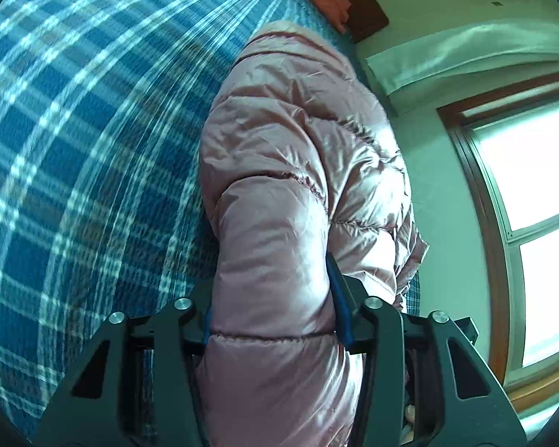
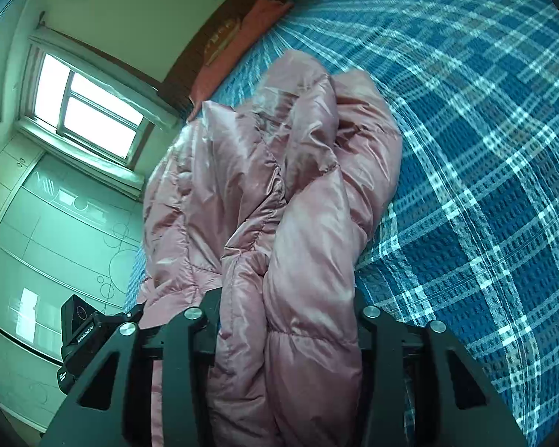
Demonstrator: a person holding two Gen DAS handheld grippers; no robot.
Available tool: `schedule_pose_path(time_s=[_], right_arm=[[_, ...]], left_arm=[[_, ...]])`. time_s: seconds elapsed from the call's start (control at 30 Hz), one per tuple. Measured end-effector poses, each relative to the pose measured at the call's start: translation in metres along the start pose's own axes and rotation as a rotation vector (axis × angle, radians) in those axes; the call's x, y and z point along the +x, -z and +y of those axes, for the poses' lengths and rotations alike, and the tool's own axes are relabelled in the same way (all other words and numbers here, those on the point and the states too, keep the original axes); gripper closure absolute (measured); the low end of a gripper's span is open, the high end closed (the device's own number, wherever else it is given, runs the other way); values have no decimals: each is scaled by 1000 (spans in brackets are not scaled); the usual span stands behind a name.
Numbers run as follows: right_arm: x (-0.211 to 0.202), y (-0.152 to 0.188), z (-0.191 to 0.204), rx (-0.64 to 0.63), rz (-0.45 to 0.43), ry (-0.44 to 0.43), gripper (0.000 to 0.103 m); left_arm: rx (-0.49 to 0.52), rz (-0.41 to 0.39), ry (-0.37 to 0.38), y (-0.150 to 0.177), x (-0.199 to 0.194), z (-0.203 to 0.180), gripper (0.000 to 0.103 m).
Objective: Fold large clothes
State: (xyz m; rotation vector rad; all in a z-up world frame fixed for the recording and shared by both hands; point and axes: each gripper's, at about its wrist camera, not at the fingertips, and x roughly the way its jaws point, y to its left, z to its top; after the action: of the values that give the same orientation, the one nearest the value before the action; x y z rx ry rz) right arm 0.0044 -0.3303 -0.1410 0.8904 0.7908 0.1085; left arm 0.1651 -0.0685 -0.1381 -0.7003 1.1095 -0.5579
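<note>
A shiny pink quilted puffer jacket lies bunched along the edge of a bed with a blue and white plaid cover. My left gripper is shut on a thick fold of the jacket; the padding bulges between its black fingers and hides the fingertips. In the right wrist view the same jacket is heaped in rumpled folds, and my right gripper is shut on another padded fold of it. The other gripper's camera body shows at the lower left of that view.
The plaid bed cover stretches away on the far side of the jacket. A reddish pillow and dark wooden headboard stand at the bed's head. A window and pale wardrobe doors lie beyond the bed's edge.
</note>
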Motion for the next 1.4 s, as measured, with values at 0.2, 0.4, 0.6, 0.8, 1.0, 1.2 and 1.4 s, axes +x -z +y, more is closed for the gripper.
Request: schedule_pose_path(time_s=[0.2, 0.4, 0.6, 0.8, 1.0, 1.2, 1.4], right_arm=[[5, 4, 26, -1, -3, -93, 71], [37, -11, 70, -48, 18, -161, 71], [90, -22, 105, -74, 57, -225, 72], [140, -19, 117, -63, 125, -232, 72], [159, -28, 109, -38, 141, -199, 72], [156, -30, 108, -41, 152, -182, 70], [152, -32, 124, -84, 156, -113, 52]], left_arm=[[69, -55, -2, -24, -14, -16, 61], [67, -134, -9, -59, -39, -5, 61], [57, -215, -44, -103, -67, 23, 61], [19, -223, -95, -132, -73, 70, 61], [-27, -205, -122, -134, -59, 101, 60], [-22, -199, -118, -136, -57, 103, 58], [-22, -210, -113, -120, -71, 102, 50]])
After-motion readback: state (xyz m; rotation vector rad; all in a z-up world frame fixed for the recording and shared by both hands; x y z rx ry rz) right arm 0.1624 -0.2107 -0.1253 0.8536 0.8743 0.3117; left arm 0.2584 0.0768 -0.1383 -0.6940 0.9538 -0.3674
